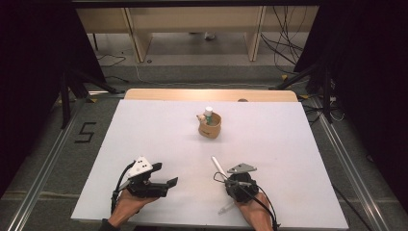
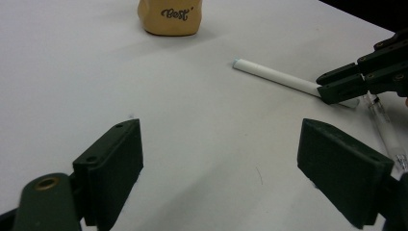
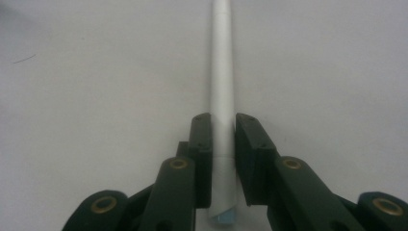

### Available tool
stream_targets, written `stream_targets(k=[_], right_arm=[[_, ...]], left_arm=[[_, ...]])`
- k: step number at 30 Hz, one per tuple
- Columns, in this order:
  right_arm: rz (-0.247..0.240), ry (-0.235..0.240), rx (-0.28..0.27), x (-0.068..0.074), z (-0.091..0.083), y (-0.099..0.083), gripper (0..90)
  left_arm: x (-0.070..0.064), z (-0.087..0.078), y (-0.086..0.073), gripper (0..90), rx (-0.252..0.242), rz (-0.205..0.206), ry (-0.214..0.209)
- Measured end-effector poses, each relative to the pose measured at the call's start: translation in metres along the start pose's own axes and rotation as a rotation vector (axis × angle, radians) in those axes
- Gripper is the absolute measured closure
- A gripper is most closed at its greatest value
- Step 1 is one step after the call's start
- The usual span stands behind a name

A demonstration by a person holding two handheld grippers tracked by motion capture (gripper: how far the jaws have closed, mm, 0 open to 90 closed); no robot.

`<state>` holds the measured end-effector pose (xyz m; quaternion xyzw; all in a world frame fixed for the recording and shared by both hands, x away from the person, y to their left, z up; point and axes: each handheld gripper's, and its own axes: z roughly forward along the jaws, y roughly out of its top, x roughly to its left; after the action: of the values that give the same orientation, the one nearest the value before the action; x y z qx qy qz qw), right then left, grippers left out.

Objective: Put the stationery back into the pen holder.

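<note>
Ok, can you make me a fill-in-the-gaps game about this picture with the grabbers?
1. The right gripper is shut on a white ____.
2. The left gripper has its jaws ____.
3. The tan cup has the word ____ written on it.
4. The table top is coloured ____.

Missing words: pen; open; Best; white

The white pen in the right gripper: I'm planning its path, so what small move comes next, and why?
Probably lift it. The right gripper is shut on the slim white pen, which lies on the white table; the tan cup stands farther ahead.
</note>
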<state>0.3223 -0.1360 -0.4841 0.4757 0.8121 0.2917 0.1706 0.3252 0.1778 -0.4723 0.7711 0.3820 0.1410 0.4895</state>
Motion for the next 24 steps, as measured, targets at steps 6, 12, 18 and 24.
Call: stream_targets(k=[6, 12, 18, 24], right_arm=[[0.001, 0.004, -0.019, -0.0004, 0.0003, -0.0004, 78.8], [-0.015, 0.018, -0.052, 0.0007, -0.0038, 0.0023, 78.9], [-0.011, 0.036, -0.048, -0.001, -0.0043, 0.0023, 79.1], [0.017, 0.054, -0.087, -0.0062, -0.0077, 0.0035, 79.1]], left_arm=[[0.0, 0.0, 0.0, 15.7, -0.002, -0.001, 0.0], [0.0007, -0.0002, -0.0001, 15.7, -0.002, -0.002, 0.002], [0.0002, 0.0003, -0.0001, 15.7, 0.003, -0.001, 0.001], [0.0005, 0.0004, -0.0002, 15.7, 0.005, -0.003, 0.002]])
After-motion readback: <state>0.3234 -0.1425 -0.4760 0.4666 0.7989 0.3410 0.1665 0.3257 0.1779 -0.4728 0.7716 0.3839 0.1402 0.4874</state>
